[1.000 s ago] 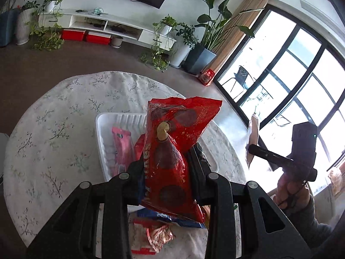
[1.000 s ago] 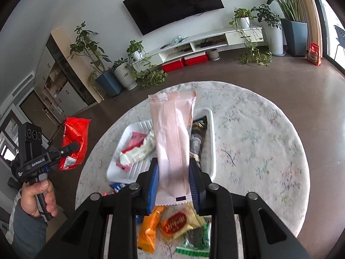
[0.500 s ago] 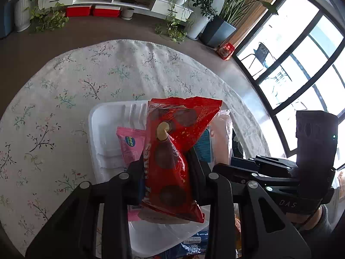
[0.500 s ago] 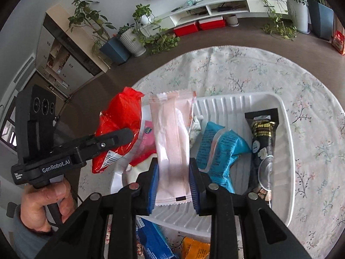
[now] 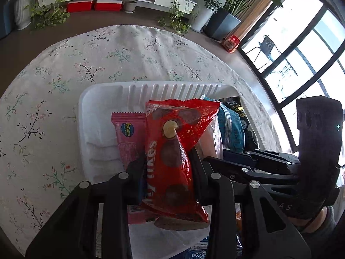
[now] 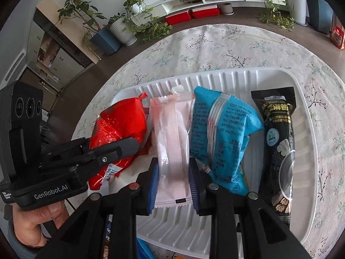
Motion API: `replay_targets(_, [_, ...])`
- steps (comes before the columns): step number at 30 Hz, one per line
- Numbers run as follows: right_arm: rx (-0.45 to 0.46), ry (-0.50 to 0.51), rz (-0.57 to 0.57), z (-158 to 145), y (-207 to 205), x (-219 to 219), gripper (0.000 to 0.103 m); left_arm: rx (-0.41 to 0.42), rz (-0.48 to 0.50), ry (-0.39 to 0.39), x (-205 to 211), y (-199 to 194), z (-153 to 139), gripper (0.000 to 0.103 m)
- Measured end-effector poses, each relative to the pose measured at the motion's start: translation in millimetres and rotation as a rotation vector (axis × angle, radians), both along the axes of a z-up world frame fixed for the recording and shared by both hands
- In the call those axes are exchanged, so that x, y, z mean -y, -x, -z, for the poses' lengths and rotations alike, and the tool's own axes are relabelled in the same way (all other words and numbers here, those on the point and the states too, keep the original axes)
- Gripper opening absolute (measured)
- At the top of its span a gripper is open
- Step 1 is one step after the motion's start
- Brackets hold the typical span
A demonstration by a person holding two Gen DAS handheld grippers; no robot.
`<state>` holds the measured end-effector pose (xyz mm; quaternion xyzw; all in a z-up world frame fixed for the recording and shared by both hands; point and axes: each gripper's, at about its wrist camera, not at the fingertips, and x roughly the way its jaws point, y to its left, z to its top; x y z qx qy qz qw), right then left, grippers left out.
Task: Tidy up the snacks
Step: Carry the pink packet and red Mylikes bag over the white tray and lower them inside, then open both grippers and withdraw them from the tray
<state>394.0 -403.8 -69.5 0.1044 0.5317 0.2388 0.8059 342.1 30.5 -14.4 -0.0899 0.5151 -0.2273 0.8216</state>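
Two claws over white tray (image 6: 306,112) on table (image 5: 54,82). Left claw (image 5: 168,170) just loosening, red cookie bag (image 5: 172,151) still between jaws. Right claw (image 6: 173,183) clamps pale pink wrapper (image 6: 172,142); blue packet (image 6: 224,133) just beside, black bar (image 6: 278,129) beyond.

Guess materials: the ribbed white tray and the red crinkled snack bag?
Ribbed white tray: looks like thin moulded plastic or foam, matte, with pressed ribs in the walls and floor. Red crinkled snack bag: glossy plastic film, seemingly; sharp creases, specular glints, crimped top seal.
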Motion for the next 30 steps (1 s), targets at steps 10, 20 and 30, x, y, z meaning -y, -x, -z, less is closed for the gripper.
replay_targets(10, [0.019,0.011,0.0,0,1,-4,0.032,-0.021,-0.008,-0.005,0,0,6,0.047])
replay_targets(20, [0.036,0.034,0.01,-6,5,-1,0.037,-0.002,-0.014,-0.003,-1,5,-5,0.062])
replay_targets(30, [0.063,0.031,0.02,-17,11,7,0.045,0.044,-0.026,-0.006,-4,23,-23,0.074])
